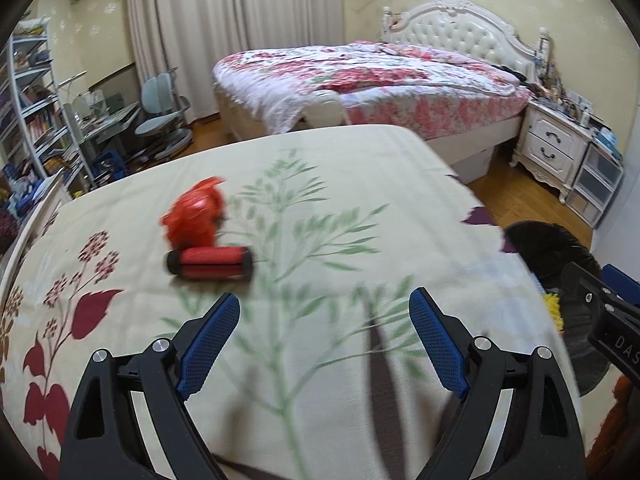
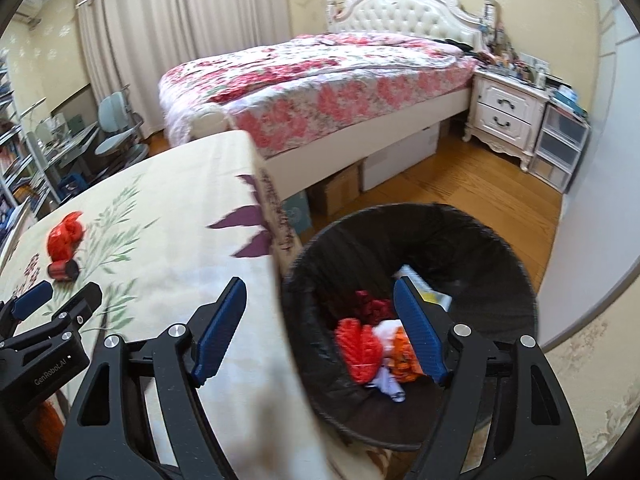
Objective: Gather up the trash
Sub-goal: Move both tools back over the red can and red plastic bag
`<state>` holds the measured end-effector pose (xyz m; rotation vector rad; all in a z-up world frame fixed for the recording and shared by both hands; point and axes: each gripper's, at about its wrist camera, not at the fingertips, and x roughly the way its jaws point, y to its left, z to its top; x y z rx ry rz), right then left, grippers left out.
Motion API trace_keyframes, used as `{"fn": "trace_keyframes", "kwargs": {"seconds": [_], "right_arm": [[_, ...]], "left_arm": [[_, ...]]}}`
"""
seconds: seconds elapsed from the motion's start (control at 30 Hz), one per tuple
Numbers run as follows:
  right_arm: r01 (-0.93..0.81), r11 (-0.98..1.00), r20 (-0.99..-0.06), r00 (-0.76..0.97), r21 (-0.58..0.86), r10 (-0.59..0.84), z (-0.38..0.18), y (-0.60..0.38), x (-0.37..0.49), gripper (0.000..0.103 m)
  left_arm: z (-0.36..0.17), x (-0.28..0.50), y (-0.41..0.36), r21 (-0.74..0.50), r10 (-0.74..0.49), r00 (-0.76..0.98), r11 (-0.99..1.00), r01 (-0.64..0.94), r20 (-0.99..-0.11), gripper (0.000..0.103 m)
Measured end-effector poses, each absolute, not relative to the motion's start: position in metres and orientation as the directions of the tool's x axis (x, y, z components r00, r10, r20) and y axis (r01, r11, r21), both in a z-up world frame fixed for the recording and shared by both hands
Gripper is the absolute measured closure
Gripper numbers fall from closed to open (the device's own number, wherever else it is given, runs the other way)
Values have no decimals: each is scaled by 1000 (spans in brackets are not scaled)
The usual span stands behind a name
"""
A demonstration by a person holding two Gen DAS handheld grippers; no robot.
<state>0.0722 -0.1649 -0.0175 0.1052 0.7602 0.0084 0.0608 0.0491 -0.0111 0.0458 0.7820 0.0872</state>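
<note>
Currently our left gripper [image 1: 324, 312] hangs over the cream tablecloth with green leaf and dark red flower print [image 1: 340, 184], blue-padded fingers [image 1: 208, 344] spread wide, nothing between them. Ahead of it and a bit to the left, two pieces of trash lie on the cloth: a crumpled red plastic bag [image 1: 196, 212] and, touching its near side, a red ribbed cylinder with black end caps [image 1: 210, 264] lying on its side. Both are well clear of the left fingertips. Our right gripper [image 2: 320, 296] straddles the table's right edge, released and empty too: its left finger sits over the cloth, its right finger over the round black bin lined with a dark bag [image 2: 500, 248], which stands on the wooden floor [image 2: 460, 184] just beside the table. Inside the bin we see red netting-like trash [image 2: 360, 348], an orange scrap [image 2: 402, 356], white bits, a dark red piece and a yellow-and-white wrapper [image 2: 434, 298]. From the right wrist view the left gripper shows at the lower left, with the bag and cylinder beyond it, well apart from the bin. Behind the table stands a bed with a pink floral quilt [image 2: 320, 80], with a white nightstand [image 2: 504, 116] beside it. Motion blur softens the cloth print.
</note>
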Motion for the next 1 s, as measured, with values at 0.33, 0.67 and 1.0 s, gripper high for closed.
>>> {"fn": "trace_keyframes", "kwargs": {"seconds": [0.33,0.67,1.0], "right_arm": [[-160,983,-705,686,91,177,-20,-72,93,29],[-245,966,-728,647,82,226,-23,-3,128,29],[-304,951,-759,607,52,236,-28,34,141,29]], "left_arm": [[-15,41,136,71,204,662,972,-222,-722,17],[-19,33,210,57,275,604,933,-355,-748,17],[-21,28,235,20,272,589,917,-399,-761,17]]}}
